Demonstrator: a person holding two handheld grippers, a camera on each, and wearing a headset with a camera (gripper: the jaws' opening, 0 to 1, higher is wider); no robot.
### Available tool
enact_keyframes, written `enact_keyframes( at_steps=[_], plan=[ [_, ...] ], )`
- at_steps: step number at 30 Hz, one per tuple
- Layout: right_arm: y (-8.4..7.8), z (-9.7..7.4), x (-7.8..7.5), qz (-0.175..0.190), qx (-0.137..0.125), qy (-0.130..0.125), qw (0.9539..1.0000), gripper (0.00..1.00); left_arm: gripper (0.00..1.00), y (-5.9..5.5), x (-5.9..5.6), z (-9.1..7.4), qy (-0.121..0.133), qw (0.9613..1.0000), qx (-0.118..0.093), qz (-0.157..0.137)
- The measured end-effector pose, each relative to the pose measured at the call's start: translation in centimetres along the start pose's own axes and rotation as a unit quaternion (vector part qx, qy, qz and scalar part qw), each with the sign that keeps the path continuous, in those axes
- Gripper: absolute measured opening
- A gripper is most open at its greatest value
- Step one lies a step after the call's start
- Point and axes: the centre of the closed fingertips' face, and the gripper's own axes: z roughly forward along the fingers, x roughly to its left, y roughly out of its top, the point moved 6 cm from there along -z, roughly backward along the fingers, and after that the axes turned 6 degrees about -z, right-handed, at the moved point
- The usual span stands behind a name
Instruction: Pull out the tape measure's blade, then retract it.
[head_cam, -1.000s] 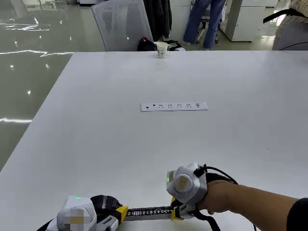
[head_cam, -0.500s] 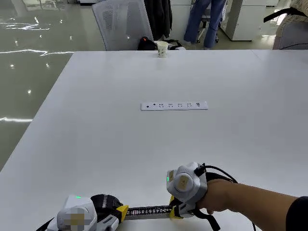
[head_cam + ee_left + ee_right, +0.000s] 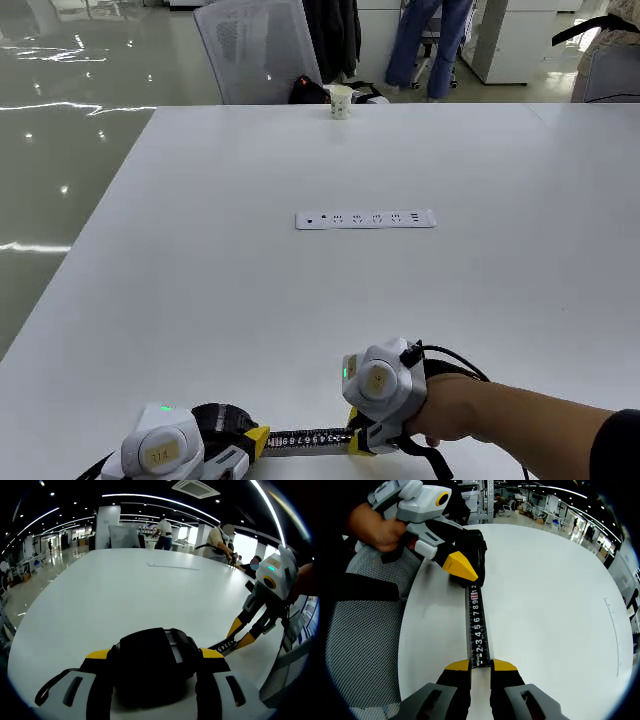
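blade [image 3: 478, 630] end hidden btwn jaws, case [image 3: 225, 420] part-hidden

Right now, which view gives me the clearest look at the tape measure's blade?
The right gripper view: the blade runs straight up the frame, numbers readable, from the right claw pinching its end to the case. The head view shows a short strip at the bottom edge; the left gripper view, a small sliver.

Right tool [image 3: 481, 666] pinches blade [image 3: 476, 625]; left tool [image 3: 461, 566] grips case [image 3: 474, 541].
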Motion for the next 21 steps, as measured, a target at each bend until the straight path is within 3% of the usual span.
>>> enact_keyframes(
  at_steps=[21],
  plan=[
    [0.54,0.22,-0.01,0.0,0.001,0.001,1.0,0.11,0.62,0.04,0.12,0.07,-0.001,1.0,0.001,-0.001]
  ],
)
